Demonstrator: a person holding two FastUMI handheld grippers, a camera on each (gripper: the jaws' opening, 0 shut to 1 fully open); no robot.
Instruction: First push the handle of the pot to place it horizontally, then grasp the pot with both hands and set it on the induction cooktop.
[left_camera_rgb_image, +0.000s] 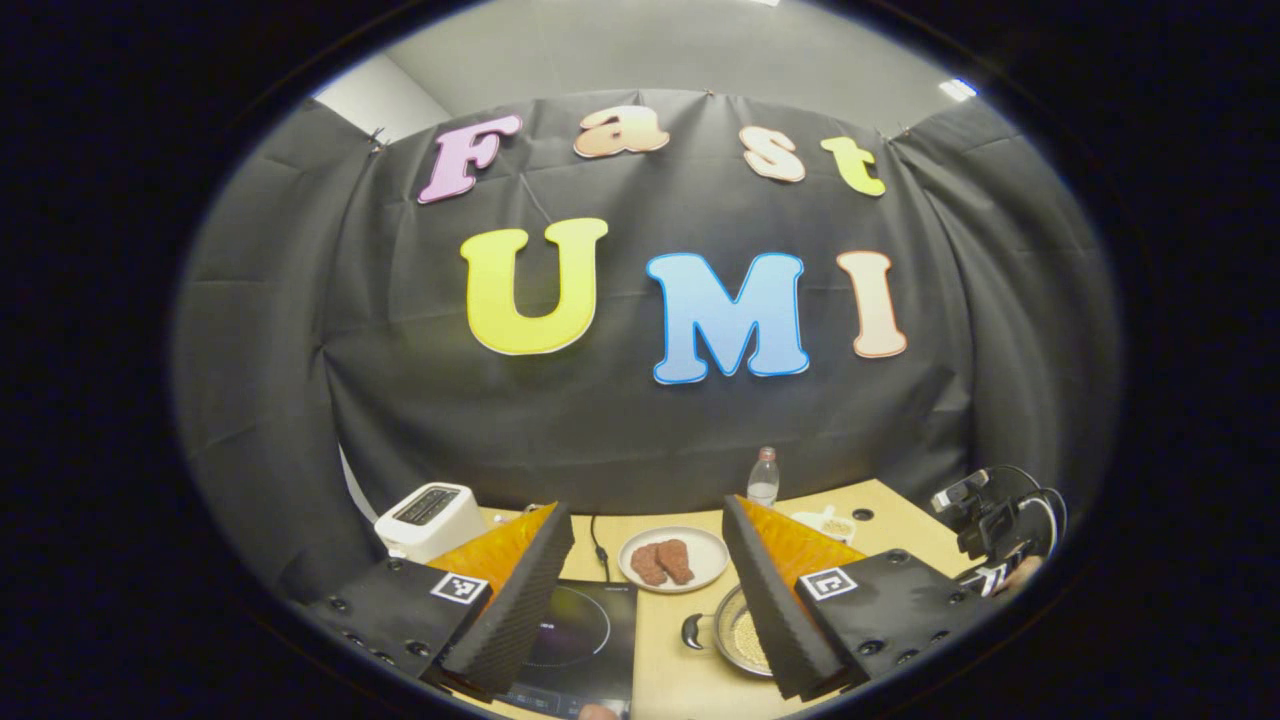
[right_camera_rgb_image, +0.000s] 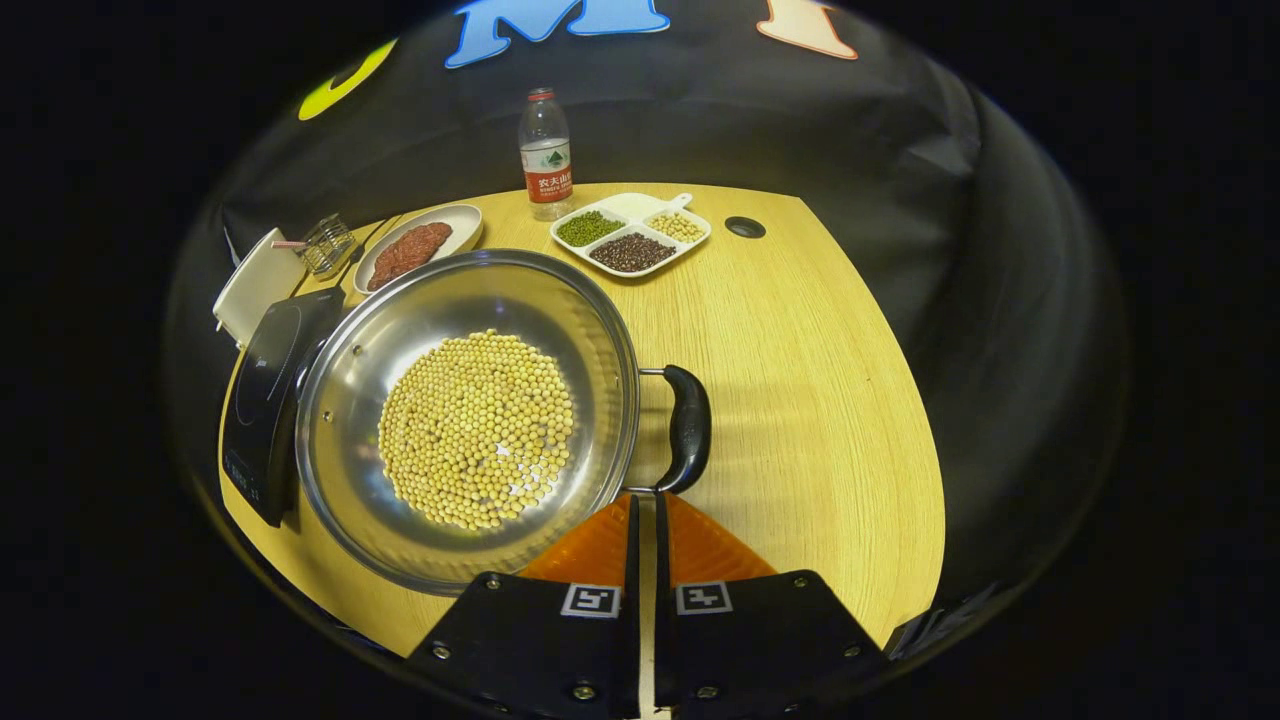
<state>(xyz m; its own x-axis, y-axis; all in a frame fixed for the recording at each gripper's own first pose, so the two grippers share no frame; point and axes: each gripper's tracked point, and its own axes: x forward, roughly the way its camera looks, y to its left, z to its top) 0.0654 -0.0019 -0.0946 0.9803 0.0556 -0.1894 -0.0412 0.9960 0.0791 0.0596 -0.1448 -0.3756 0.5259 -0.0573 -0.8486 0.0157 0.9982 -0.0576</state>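
Dim booth, overhead light, sharp focus, strong fisheye edge distortion.

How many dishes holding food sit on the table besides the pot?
2: an oval white plate of reddish meat behind the pot, and a white divided tray of beans beside the clear plastic bottle.

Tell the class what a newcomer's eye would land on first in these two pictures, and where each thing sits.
First comes the steel pot of yellow beans, large in the right gripper view on the wooden table, its black handle just ahead of the closed right gripper. The black induction cooktop lies beside the pot. In the left gripper view, the left gripper is spread wide above the table.
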